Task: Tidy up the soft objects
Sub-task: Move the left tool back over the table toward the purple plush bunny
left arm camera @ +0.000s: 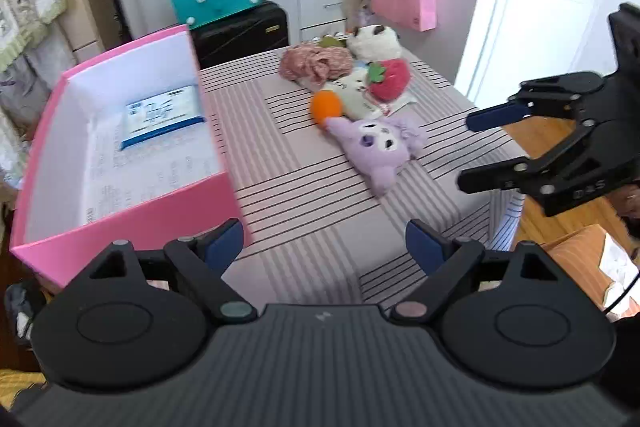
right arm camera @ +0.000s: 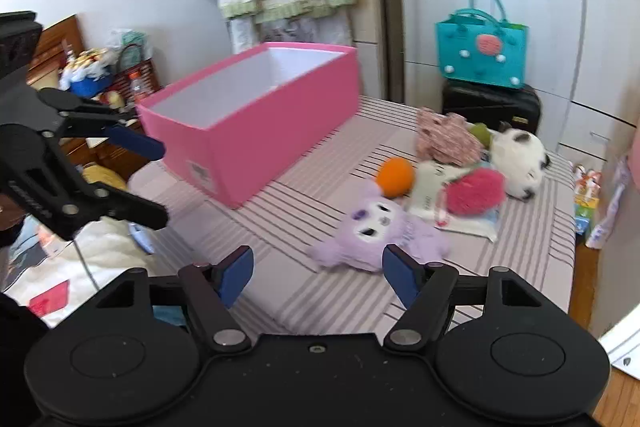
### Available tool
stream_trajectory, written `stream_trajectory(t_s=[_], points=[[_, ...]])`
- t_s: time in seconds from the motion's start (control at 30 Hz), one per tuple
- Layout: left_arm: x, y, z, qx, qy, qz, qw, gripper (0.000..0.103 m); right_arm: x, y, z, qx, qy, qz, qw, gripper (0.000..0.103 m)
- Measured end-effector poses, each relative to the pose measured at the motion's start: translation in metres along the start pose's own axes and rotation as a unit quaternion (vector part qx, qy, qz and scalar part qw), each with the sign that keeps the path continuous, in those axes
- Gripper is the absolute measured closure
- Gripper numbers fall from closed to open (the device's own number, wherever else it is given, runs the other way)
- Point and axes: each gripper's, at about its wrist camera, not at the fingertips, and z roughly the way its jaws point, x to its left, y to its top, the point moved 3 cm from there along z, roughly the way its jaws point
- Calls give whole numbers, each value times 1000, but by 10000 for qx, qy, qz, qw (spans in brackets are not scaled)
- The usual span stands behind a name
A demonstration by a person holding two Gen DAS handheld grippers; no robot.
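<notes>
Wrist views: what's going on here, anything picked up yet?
Nothing yet. A person holds two grippers over a striped table; the left gripper and right gripper are both open and empty. The purple plush, orange ball, strawberry plush and white plush lie beside the pink box.

The pink box [right arm camera: 256, 115] stands open on the striped tabletop [right arm camera: 320, 291], its white inside showing nothing. To the right of the pink box lies a heap of soft toys: an orange ball [right arm camera: 395, 175], a purple plush [right arm camera: 380, 231] nearer the camera, a red fuzzy strawberry [right arm camera: 476, 191], a floral cloth [right arm camera: 446, 141] and a white plush with dark ears [right arm camera: 518, 159]. The right gripper [right arm camera: 318, 277] hangs with its jaws apart, nothing between them, below the pink box. The left gripper [right arm camera: 150, 183], also spread, is left of the pink box.
</notes>
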Motion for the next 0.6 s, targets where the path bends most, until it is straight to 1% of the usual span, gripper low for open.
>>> stream_trajectory(t_s=[0.07, 0.17, 0.23, 0.33, 0.43, 0.5, 0.6], points=[[-3, 1, 8, -68, -101, 3, 9999, 14, -10, -6, 5, -90, -71, 103, 9999, 24], [-8, 3, 17, -245, -17, 26, 9997, 14, -25, -15, 14, -146, -110, 275, 9995, 23], [-11, 7, 24, -353, 8, 30, 9994, 13, -31, -19, 20, -118, -165, 251, 9995, 23], [-16, 12, 34, -465, -118, -73, 9988, 13, -39, -24, 30, -210, -247, 206, 9993, 23], [-27, 17, 47, -454, -312, -102, 9984, 13, -47, -27, 38, -286, -213, 256, 9990, 23], [-33, 19, 59, -409, -385, -117, 9984, 13, -49, -29, 43, -343, -53, 38, 9994, 23], [-38, 23, 77, -289, -250, -193, 9991, 13, -53, -32, 49, -408, -45, -244, 9989, 23]])
